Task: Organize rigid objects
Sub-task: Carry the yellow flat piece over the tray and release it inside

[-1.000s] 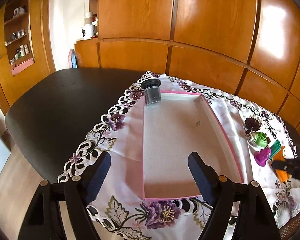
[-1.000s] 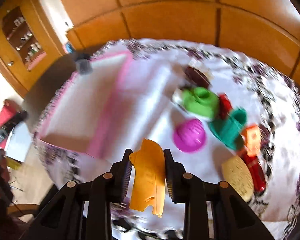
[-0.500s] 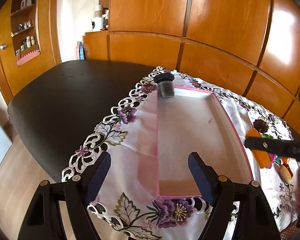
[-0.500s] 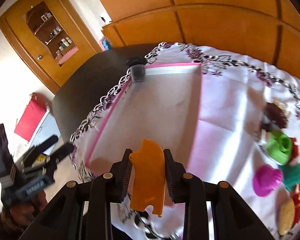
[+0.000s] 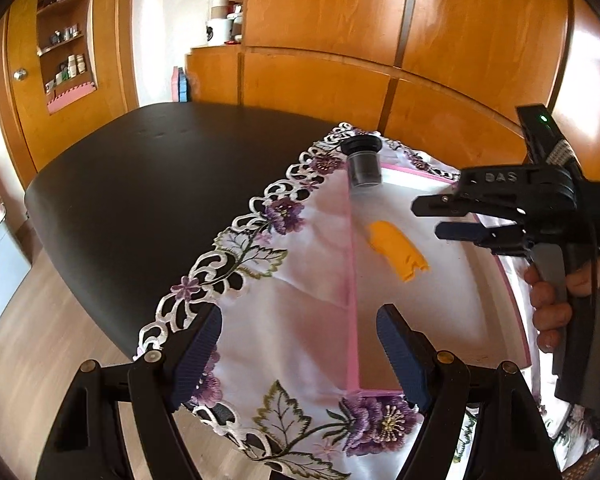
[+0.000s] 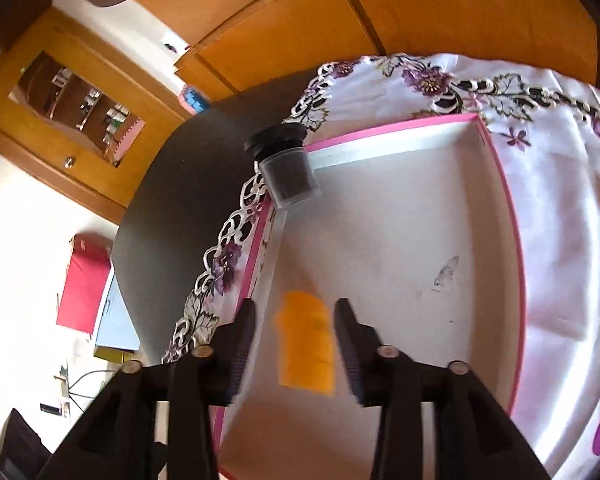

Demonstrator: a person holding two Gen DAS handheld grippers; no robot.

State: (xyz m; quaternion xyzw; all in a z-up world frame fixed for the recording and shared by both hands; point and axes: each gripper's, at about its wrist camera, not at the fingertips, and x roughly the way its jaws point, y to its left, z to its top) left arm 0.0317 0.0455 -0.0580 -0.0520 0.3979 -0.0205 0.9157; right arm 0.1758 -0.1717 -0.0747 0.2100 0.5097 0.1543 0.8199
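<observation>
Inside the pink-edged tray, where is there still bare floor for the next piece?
Most of the tray floor is bare: the stretch between the orange piece and the right wall, and the far end beside the dark jar. It is crowded only along the left wall, where the right gripper, jaws opening, hangs over the orange piece.

We log: tray (image 5: 452, 304) on tablecloth (image 5: 300, 300) on table (image 5: 160, 184); jar (image 5: 364, 164) in tray's far left corner; flat piece (image 5: 396, 248) inside tray, near left wall.
</observation>
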